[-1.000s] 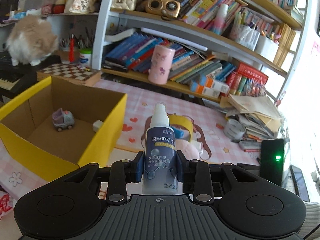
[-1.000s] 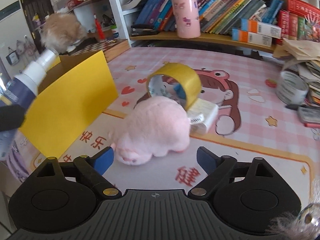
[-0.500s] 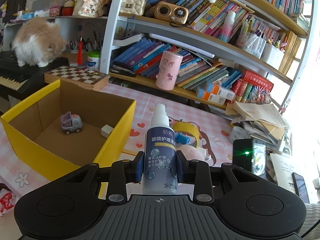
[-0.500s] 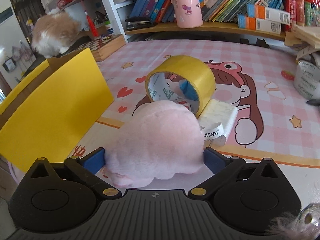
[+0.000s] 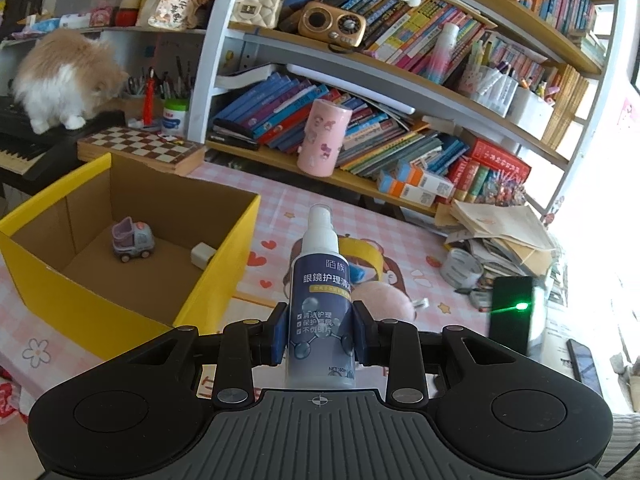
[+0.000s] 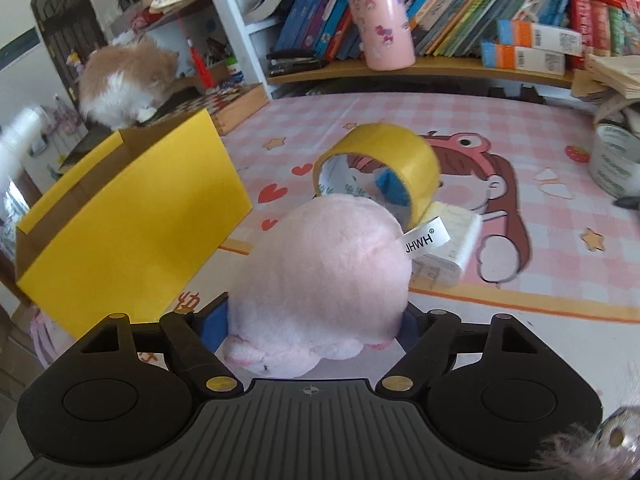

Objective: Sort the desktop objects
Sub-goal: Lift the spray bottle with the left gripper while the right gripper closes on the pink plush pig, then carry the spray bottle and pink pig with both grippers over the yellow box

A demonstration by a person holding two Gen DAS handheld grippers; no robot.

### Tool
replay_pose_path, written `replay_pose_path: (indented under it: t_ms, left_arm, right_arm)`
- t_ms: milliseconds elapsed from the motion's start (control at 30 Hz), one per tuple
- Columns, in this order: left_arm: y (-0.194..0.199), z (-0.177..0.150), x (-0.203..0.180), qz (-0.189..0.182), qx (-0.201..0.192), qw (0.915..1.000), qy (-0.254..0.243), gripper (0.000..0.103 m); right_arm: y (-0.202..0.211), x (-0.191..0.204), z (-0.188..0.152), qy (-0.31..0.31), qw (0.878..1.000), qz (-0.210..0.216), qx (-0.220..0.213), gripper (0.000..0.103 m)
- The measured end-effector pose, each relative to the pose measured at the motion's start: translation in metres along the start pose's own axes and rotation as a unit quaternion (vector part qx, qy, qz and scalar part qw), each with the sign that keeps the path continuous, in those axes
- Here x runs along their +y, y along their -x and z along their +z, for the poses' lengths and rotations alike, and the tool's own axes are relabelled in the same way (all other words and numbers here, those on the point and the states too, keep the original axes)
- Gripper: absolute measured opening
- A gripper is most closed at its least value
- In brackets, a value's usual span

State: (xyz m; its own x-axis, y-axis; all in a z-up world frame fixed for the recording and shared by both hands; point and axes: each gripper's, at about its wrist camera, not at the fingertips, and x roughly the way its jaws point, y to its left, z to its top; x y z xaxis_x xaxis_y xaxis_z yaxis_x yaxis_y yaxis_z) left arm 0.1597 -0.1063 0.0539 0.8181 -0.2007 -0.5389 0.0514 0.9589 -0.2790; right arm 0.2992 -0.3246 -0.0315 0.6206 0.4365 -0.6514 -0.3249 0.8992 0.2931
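The left gripper (image 5: pixel 319 338) clamps the upright spray bottle (image 5: pixel 320 300). The right gripper (image 6: pixel 314 326) has just been closing around the pink plush toy (image 6: pixel 324 280) on the mat; both pads touch its sides.

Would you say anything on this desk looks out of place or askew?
Yes: a fluffy cat stands on the piano keyboard behind the yellow box, and the yellow tape roll stands on edge, propped over a small white packet.
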Motion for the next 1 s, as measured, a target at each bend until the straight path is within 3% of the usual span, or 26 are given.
replay_pose_path:
  t_ms: [300, 567, 733, 1000]
  left_arm:
    - [-0.005, 0.002, 0.006, -0.057, -0.001, 0.9982, -0.016, 0.032]
    - [0.002, 0.004, 0.022, -0.115, 0.008, 0.9917, -0.057, 0.032]
    - [0.018, 0.003, 0.044, -0.138, 0.013, 0.9875, -0.074, 0.032]
    - [0.047, -0.006, 0.089, -0.164, 0.024, 0.983, -0.08, 0.032]
  right_arm:
    - [0.064, -0.008, -0.01, -0.044, 0.997, -0.054, -0.039, 0.078]
    - [0.106, 0.013, -0.034, -0.06, 0.989, -0.117, -0.072, 0.078]
    - [0.11, 0.041, -0.055, -0.094, 0.983, -0.139, -0.076, 0.078]
    - [0.116, 0.104, -0.082, -0.084, 0.979, -0.163, -0.091, 0.078]
